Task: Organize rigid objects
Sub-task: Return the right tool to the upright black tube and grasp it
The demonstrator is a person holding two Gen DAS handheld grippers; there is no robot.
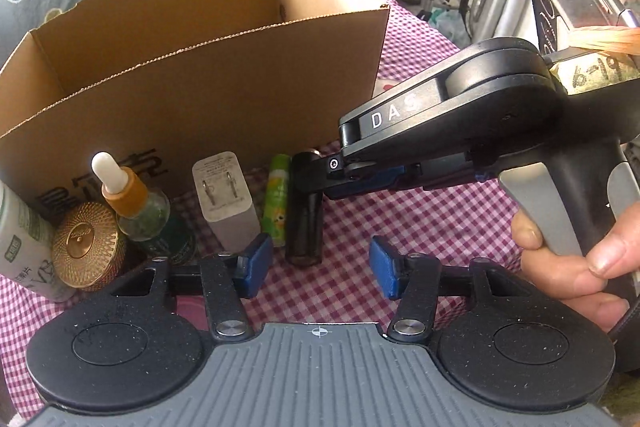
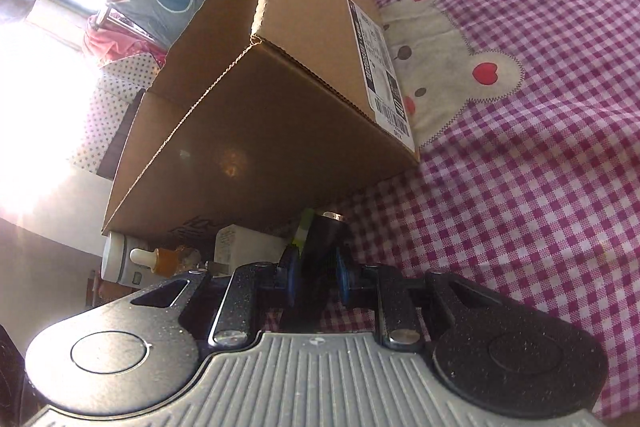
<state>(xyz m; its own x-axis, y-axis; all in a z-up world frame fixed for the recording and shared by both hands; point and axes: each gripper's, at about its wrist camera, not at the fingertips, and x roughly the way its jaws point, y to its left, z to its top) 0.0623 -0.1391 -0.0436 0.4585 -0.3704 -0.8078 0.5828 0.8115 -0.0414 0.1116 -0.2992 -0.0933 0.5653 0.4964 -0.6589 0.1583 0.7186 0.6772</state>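
Pink gingham cloth (image 1: 400, 211) covers the bench under both my hands. My right claw (image 2: 314, 273) is clamped on a black cylinder (image 1: 305, 211) lying just ahead of my left claw (image 1: 320, 267), whose jaws stand apart around nothing. Beyond both claws sits the open cardboard box (image 1: 200, 67).

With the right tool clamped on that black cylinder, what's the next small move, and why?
Probably lift the glossy black cylinder straight up. The right tool has its blue pads closed on it, it stands on the pink checked cloth beside a green tube, and the open brown cardboard box just behind has walls taller than it.
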